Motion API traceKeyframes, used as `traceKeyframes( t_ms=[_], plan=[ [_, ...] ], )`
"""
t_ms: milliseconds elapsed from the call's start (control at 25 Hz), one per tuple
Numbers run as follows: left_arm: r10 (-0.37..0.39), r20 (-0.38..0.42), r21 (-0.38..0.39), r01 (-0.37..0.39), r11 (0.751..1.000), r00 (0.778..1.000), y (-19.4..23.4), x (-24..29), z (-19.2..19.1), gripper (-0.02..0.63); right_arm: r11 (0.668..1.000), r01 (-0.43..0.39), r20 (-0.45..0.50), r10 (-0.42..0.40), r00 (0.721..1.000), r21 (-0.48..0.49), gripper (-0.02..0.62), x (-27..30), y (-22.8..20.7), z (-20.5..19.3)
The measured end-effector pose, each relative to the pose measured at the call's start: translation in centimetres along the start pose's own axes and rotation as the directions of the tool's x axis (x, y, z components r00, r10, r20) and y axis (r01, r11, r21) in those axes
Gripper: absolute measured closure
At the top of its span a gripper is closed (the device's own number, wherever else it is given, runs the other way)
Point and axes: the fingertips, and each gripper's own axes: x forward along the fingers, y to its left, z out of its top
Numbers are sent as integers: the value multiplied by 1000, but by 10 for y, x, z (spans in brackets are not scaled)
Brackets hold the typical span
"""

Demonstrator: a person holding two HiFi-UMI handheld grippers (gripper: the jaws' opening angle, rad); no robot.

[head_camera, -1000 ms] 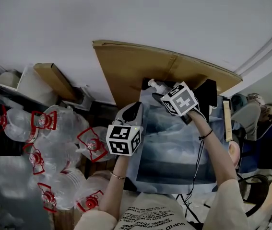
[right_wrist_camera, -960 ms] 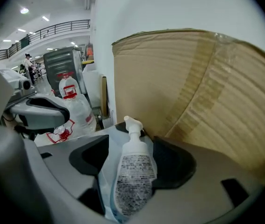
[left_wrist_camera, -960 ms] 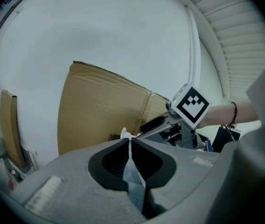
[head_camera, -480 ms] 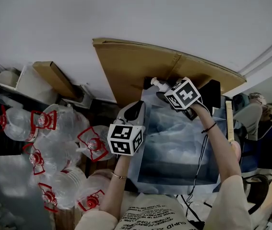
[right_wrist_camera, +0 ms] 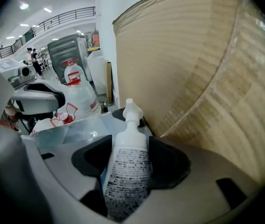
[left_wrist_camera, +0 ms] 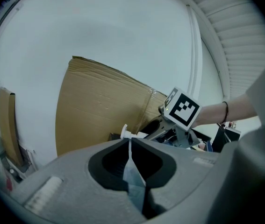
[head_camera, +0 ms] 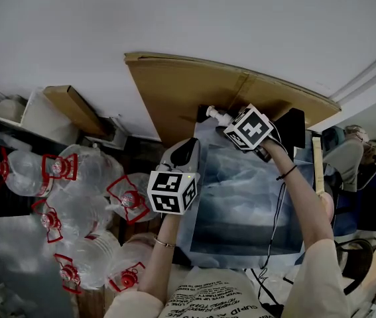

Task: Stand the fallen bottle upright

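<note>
Jaws on my right gripper have just been closing. Its own view shows both pads set against the sides of the bottle, a white pump bottle with dense print on its label. The bottle's lower end runs off the bottom edge of that view, so I cannot see its base.

From the head view only the pump head shows, poking out to the left of the right gripper's marker cube. The gripper covers the rest of the body. The bottle is at the far edge of the blue-grey mat, close to the foot of the cardboard sheet that stands against the white wall. In the left gripper view its pump and neck run roughly level, so it is not upright. I cannot tell whether it touches the mat, because the left gripper's own body blocks that spot.

My left gripper hangs over the left side of the mat, well apart from the bottle. Its jaws are pressed together with nothing in them, and only a sliver of mat shows through the hollow behind the tips.

Water jugs with red handles crowd the left of the head view. They are dim, overlap one another, and are partly cut off by the frame. The clutter on the right edge is too small and dark for me to name.
</note>
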Motion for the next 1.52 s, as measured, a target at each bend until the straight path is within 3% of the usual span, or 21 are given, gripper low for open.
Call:
traceKeyframes(
  t_ms=[280, 720, 1080, 1320, 1520],
  plan=[
    [-6, 2, 10, 6, 1000, 1000, -3, -1, 3, 574, 1000, 26, 9, -26, 1000, -5, 351, -5, -2, 3],
    [-19, 17, 28, 18, 999, 1000, -11, -2, 12, 574, 995, 92, 129, -98, 987, 49, 357, -43, -14, 20],
    [-39, 29, 44, 38, 998, 999, -24, -5, 19, 574, 984, 155, 223, -170, 960, 85, 360, -72, -14, 31],
    [-29, 35, 46, 27, 999, 999, -22, -12, 18, 574, 954, 179, 338, -255, 906, 240, 360, -90, -19, 39],
    [-21, 34, 54, 19, 998, 999, -23, -14, 17, 574, 888, 109, 447, -327, 833, 447, 360, -102, -25, 35]
  ],
)
